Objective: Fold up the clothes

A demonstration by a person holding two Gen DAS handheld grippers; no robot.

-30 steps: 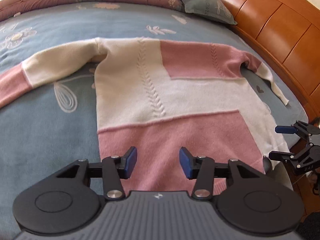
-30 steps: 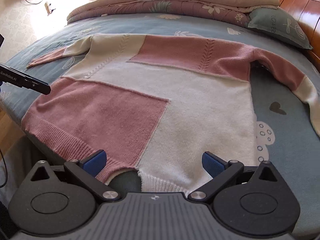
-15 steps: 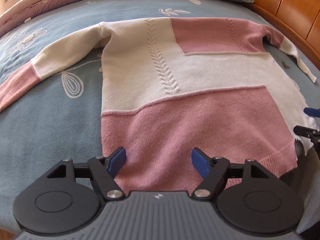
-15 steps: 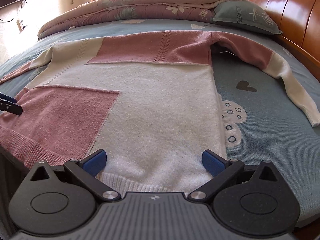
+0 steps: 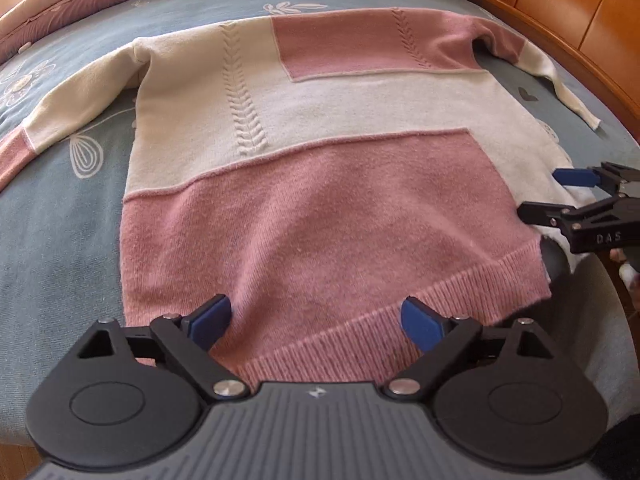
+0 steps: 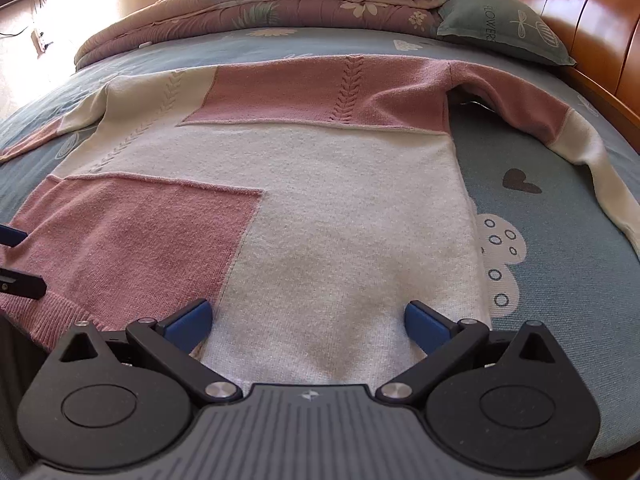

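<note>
The knit sweater (image 5: 312, 208), in pink and cream blocks, lies flat on the bed (image 5: 60, 216); its ribbed hem at 6 o'clock is partly hidden. The left gripper (image 5: 316, 318) has just been opening; the right gripper (image 6: 308, 320) is spread wide. Neither grips anything.

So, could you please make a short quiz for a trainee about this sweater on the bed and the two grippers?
1. True or false: the sweater lies folded in half.
2. The left gripper is over which part? A) collar B) pink hem C) sleeve cuff
3. What lies by the headboard?

Key:
1. False: it lies spread flat.
2. B.
3. A pillow and a folded quilt.
</note>
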